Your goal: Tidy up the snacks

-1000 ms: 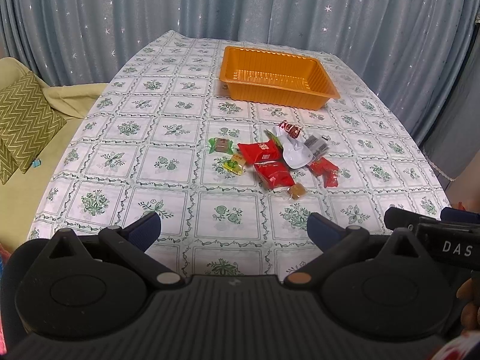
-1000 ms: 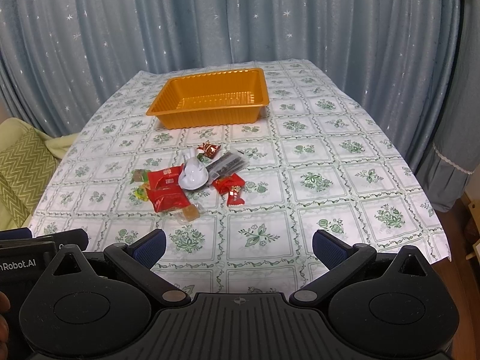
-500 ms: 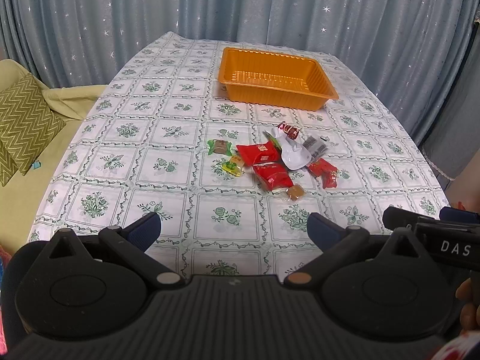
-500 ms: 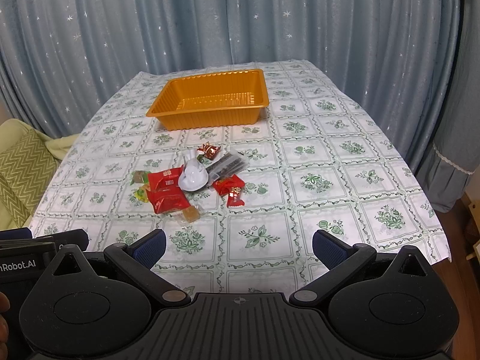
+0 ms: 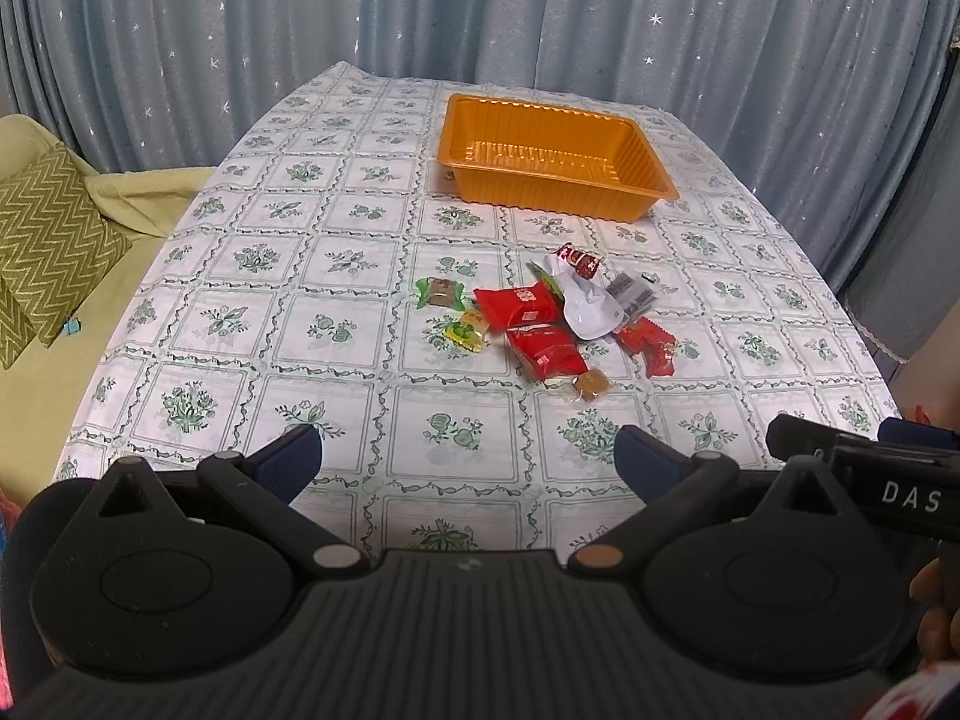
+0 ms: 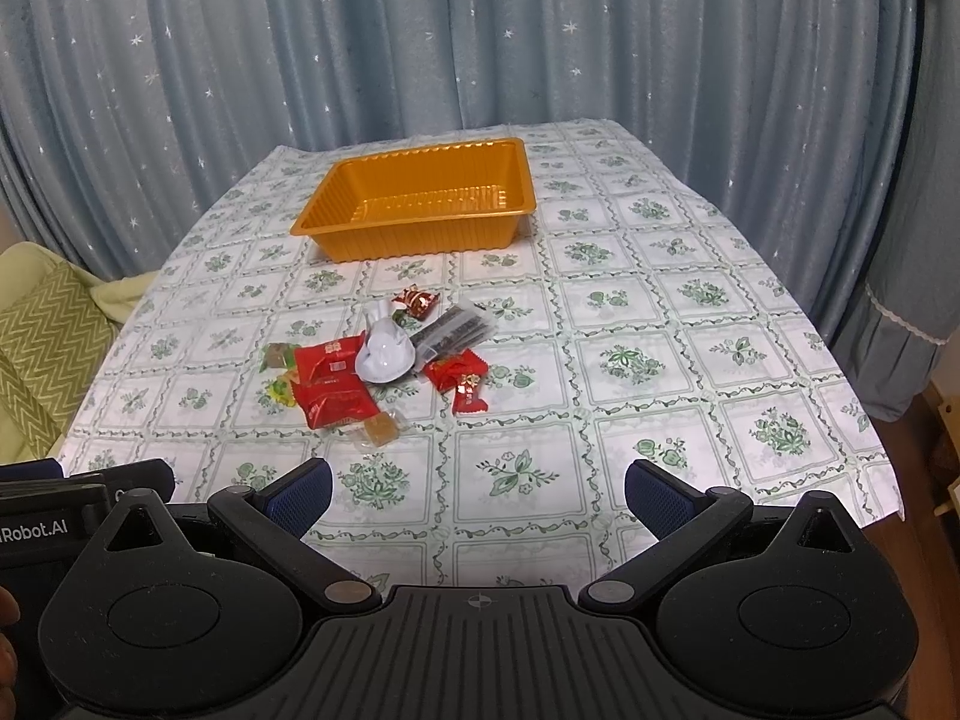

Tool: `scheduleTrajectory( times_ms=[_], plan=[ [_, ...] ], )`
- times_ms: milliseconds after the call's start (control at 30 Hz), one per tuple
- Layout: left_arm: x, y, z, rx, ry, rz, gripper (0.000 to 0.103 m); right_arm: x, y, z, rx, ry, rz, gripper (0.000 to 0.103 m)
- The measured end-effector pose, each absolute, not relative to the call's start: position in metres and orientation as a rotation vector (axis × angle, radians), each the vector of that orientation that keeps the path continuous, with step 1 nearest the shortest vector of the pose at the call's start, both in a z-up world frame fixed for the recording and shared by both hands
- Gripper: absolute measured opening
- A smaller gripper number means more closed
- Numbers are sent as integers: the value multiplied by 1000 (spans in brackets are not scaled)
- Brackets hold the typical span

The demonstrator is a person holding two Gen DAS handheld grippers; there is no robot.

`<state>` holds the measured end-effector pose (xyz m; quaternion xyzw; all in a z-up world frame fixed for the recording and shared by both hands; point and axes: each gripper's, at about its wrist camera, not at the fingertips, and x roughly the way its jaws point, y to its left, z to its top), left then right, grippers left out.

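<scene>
Orange tray [image 5: 555,159] is sitting empty beyond the snack pile [image 5: 540,318] mid-table. Left gripper [image 5: 468,462] and right gripper [image 6: 477,489] are hovering short, jaws apart, nothing held. Pre-grasp step; next move needs a reach onto one packet.

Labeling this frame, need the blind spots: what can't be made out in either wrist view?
- Print on the red packets: too small in both views.
- Dark packet: partly under the white packet.
- Near table edge: behind left gripper and right gripper bodies.
- Tray near-wall floor: hidden by its wall.

Even, soft indoor light; sharp centre, fisheye bending toward the edges.
</scene>
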<state>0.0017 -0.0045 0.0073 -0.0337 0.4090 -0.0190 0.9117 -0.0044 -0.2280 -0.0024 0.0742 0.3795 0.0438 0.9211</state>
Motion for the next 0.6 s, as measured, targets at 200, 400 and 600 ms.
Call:
scheduleTrajectory(
  times_ms=[200,400,600],
  plan=[
    [6,1,1,-92,855,-41,103,-3,-232,-9,175,768,82,103],
    [23,4,-15,-83,875,-56,103,9,-235,-24,188,763,86,102],
    [52,2,-33,-27,885,-147,102,28,-238,-42,181,771,86,102]
  ],
)
